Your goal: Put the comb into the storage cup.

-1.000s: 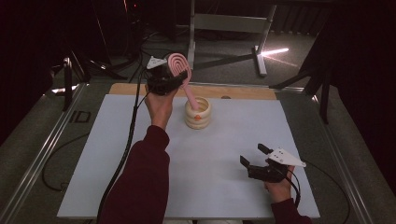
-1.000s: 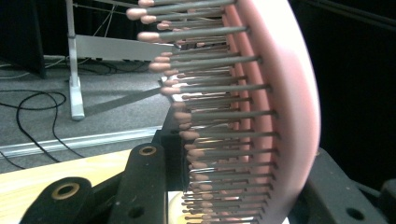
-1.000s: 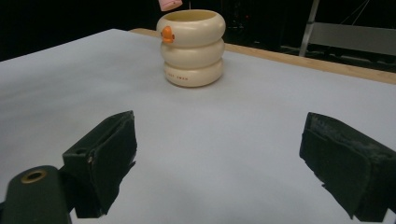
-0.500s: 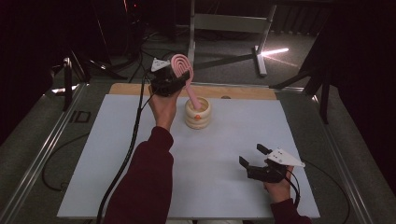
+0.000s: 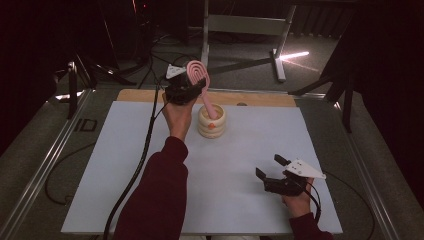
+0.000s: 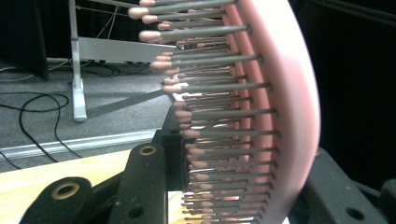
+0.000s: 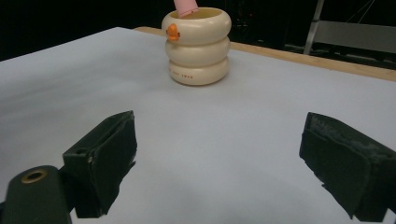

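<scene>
A pink hairbrush [image 5: 200, 80] is held by its bristled head in my left gripper [image 5: 186, 89], which is shut on it above the far middle of the table. The brush handle slants down into a cream ringed cup [image 5: 211, 121] with a small orange duck mark. In the left gripper view the brush head [image 6: 261, 116] and its grey bristles stand between the black jaws. My right gripper [image 5: 274, 167] rests open near the front right of the white sheet, nothing between its pads [image 7: 107, 154]. The cup [image 7: 198, 44] stands ahead of it, the pink handle tip in its mouth.
A white sheet [image 5: 125, 165] covers the table, with a wooden strip [image 5: 260, 99] along its far edge. Metal rails run down both table sides. Stands and cables sit on the dark floor behind. A black cable [image 5: 135, 170] trails from the left gripper along the sleeve.
The left hand has shifted the brush slightly, its handle now set deeper in the cup's mouth. The right gripper has stayed put.
</scene>
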`<state>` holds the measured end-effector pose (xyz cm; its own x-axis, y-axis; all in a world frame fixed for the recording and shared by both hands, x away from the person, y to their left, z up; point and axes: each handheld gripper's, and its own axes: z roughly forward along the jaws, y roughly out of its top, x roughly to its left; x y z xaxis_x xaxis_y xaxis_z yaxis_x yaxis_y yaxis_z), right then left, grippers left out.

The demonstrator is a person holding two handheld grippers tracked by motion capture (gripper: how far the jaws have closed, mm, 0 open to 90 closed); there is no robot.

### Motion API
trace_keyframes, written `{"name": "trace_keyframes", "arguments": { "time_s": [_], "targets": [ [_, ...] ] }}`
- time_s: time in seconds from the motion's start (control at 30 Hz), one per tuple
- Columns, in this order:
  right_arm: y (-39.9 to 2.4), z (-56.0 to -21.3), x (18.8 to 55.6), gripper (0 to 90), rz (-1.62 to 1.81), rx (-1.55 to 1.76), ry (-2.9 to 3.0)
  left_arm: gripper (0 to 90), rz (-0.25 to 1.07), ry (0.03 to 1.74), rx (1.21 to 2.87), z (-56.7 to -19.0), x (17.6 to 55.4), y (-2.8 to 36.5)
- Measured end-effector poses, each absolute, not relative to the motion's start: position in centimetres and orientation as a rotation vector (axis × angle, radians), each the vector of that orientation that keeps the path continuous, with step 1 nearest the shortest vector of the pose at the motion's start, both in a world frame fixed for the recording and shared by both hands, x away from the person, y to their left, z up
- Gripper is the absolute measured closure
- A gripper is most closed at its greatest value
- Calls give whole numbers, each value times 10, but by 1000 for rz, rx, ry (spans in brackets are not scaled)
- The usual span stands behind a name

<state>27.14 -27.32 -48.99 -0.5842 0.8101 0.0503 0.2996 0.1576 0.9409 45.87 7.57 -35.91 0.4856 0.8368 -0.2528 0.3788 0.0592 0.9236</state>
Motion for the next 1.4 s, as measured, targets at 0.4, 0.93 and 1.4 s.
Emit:
{"name": "trace_keyframes", "arguments": {
  "time_s": [0.4,0.93,1.4],
  "targets": [
    [-273,-491,272,113,1423,1063,1971,635,479,1099,1545,-363,460,73],
    [-272,-491,272,114,1420,1060,1976,635,463,1104,1566,-371,463,68],
    [-272,-492,272,114,1415,1061,1977,635,461,1104,1571,-374,462,64]
  ]
}}
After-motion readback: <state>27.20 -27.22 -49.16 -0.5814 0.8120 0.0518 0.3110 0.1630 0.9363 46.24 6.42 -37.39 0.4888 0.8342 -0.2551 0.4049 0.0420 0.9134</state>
